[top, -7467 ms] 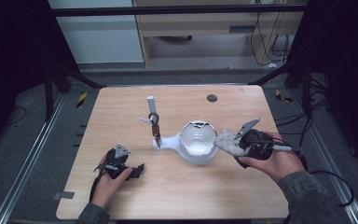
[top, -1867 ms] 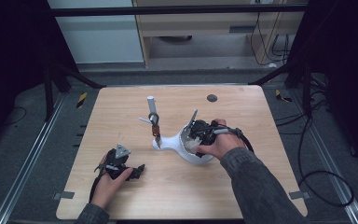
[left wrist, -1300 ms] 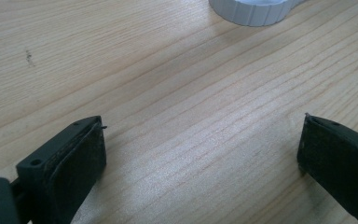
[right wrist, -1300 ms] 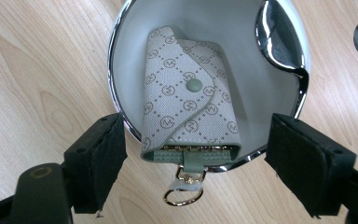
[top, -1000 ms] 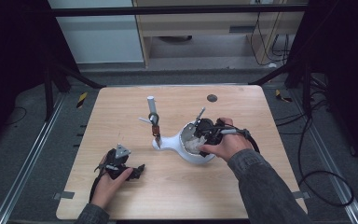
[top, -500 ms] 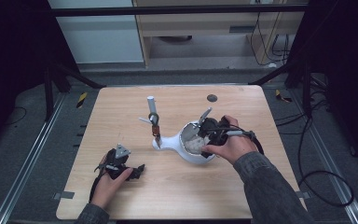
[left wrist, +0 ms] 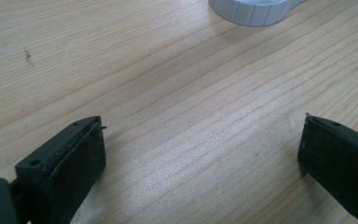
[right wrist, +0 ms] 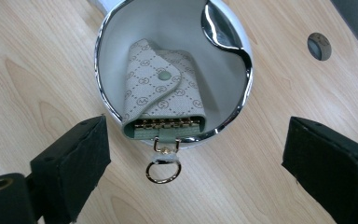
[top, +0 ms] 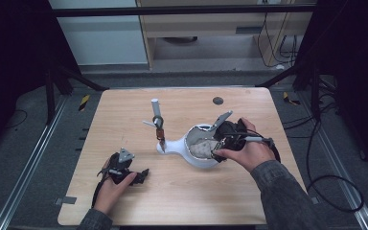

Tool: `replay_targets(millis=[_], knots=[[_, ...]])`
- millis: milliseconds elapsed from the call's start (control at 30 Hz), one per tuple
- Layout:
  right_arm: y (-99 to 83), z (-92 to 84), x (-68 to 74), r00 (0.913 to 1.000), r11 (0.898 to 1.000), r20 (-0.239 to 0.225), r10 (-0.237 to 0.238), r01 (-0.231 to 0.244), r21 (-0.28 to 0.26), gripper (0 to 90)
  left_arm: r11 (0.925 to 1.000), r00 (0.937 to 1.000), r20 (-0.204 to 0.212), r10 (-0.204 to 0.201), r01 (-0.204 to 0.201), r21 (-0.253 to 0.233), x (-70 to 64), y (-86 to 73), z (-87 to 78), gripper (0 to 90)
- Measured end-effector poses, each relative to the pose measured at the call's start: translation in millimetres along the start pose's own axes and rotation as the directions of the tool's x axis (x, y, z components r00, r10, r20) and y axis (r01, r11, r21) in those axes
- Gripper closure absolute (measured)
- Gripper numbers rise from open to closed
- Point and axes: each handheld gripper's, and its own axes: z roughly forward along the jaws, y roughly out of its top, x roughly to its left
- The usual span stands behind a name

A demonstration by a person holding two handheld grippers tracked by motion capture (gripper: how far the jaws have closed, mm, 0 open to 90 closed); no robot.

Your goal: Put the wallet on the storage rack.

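**Around the work: table, post and floor**

A pale wooden table (top: 124, 115) has a dark round hole (top: 217, 100) near its far edge. An upright post (top: 155, 109) stands mid-table, with a dark clip partway up it. On the grey floor, a yellow-and-black strip (top: 84, 102) lies left of the table and a black cable (top: 326, 191) loops at the right. A wooden cabinet (top: 196, 24) stands behind.

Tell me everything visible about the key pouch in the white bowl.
The key pouch is a pale grey-green case with a repeating monogram print, its pointed flap shut with one round snap. A gold toothed strip runs along its lower edge. It lies inside the white bowl, leaning on the chrome rim, with its clasp and gold ring hanging outside over the table. The right tongs stand open, not touching it.
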Motion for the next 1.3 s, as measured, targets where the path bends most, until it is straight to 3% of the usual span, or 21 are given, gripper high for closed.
replay_targets(millis=[700, 933, 1300], knots=[[-30.7, -11.1, -19.0, 0.9936, 0.992, 0.041, 0.105, -0.102, -0.070, 6.0, 1.0000, 1.0000, 0.000, 0.003, -0.003, 0.003, -0.1, 0.0, -0.2, 0.0], [-44.9, -14.9, -26.8, 0.9846, 0.981, 0.048, 0.168, -0.162, -0.109, 5.4, 1.0000, 1.0000, -0.001, 0.003, -0.003, 0.003, -0.6, -0.1, -0.3, 0.0], [-62.8, -14.8, -36.3, 0.9757, 0.970, 0.054, 0.212, -0.203, -0.136, 5.6, 1.0000, 1.0000, -0.002, 0.002, -0.002, 0.004, -0.7, -0.1, -0.3, 0.0]])
